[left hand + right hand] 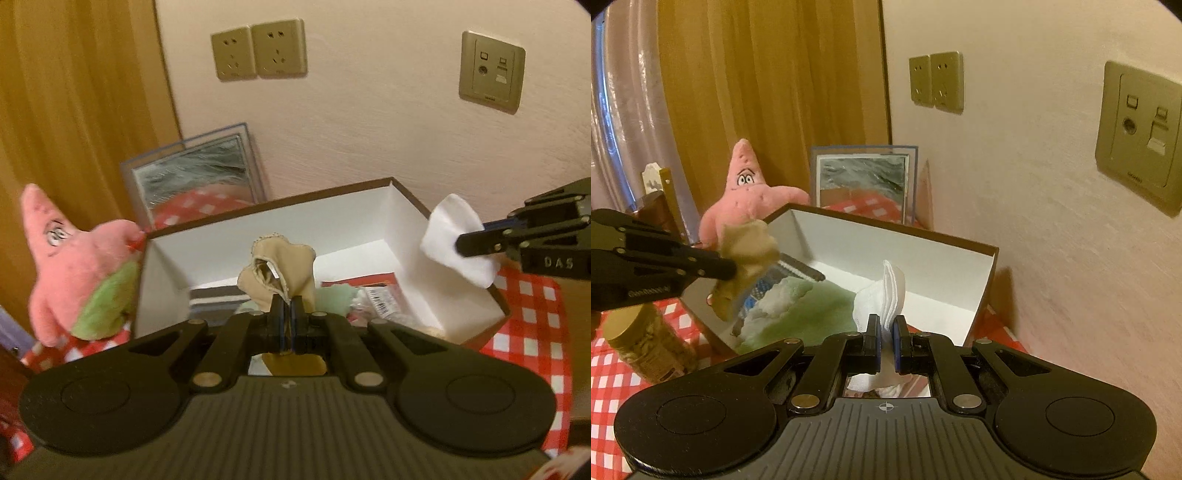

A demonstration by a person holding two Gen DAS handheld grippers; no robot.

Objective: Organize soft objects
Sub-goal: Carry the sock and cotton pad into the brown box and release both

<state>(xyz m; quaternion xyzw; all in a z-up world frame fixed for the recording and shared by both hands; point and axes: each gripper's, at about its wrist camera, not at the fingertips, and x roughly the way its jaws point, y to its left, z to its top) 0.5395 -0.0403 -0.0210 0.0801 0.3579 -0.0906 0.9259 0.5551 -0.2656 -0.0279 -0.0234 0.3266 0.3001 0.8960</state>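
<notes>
One beige cloth [275, 266]: left gripper [286, 314] fingers pinching it over one box [343, 218]. One white cloth [882, 299]: right gripper [885, 343] fingers gripping it there. One pink plush [70, 266] sitting beside; one jar [646, 343] standing on the worktop.

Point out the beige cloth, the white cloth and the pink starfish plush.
beige cloth [282, 269], left wrist view, on its bunched middle above the fingers.
white cloth [886, 297], right wrist view, on its folded layers.
pink starfish plush [746, 184], right wrist view, on its face.
</notes>
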